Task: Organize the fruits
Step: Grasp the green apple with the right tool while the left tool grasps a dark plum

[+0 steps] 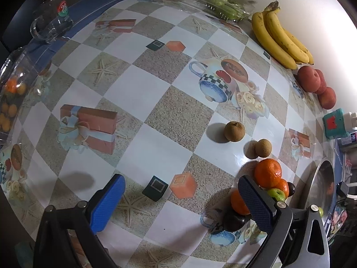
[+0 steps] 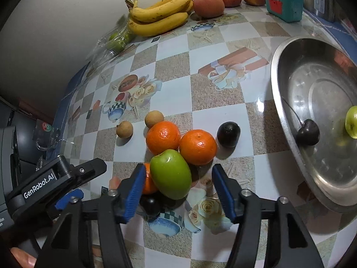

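Observation:
In the right wrist view a green fruit [image 2: 170, 174] sits between the open fingers of my right gripper [image 2: 177, 189], amid a cluster of oranges [image 2: 197, 146], dark plums [image 2: 228, 134] and brown longans [image 2: 154, 118]. A steel bowl [image 2: 287, 84] at the right holds a cherry [image 2: 309, 132] and a green fruit [image 2: 351, 121]. My left gripper [image 1: 180, 198] is open and empty over the tablecloth, left of the same cluster: oranges [image 1: 267, 173], longans [image 1: 234, 131]. It also shows in the right wrist view [image 2: 73, 176].
Bananas [image 1: 279, 38] and peaches [image 1: 309, 79] lie along the wall. A clear box of green fruit [image 1: 223, 6] stands at the back. A clear box of small oranges [image 1: 11, 93] and a glass mug [image 1: 51, 24] stand at the left. A teal box [image 2: 282, 2] is near the bowl.

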A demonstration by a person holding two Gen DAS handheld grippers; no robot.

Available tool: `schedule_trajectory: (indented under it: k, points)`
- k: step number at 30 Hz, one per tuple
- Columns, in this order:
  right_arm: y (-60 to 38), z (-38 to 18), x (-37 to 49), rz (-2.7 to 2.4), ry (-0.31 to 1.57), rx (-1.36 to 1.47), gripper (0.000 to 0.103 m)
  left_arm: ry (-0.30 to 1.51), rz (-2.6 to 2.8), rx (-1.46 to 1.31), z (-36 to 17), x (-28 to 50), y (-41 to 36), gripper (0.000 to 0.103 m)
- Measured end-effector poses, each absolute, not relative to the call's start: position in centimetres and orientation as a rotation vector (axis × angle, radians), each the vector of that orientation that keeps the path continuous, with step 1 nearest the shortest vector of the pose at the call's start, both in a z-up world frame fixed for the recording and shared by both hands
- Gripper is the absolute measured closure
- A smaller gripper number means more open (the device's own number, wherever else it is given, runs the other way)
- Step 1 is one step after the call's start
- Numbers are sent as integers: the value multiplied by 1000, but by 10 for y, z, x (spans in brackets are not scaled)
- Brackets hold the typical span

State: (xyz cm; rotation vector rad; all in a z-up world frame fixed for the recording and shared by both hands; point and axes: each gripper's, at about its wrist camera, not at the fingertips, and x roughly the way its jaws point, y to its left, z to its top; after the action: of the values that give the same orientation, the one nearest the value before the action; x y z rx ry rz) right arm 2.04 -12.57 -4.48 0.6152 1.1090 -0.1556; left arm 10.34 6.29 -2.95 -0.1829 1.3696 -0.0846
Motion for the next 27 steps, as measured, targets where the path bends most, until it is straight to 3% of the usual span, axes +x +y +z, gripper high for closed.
schedule_trajectory:
  k: [2, 10, 14, 27]
  points:
    - [-125, -46, 21, -154, 1107, 624, 52, 1370, -89, -183, -30, 104, 62, 1]
    - [-121, -48, 23, -148, 1108, 633, 53, 1371, -90, -186, -29, 104, 62, 1]
    - [-123, -49, 21, -135, 1098, 674, 62, 1372, -92, -186, -28, 104, 63, 1]
    - [-134, -36, 5, -143, 1103, 692, 62, 1385, -173, -175, -27, 100, 50, 1]
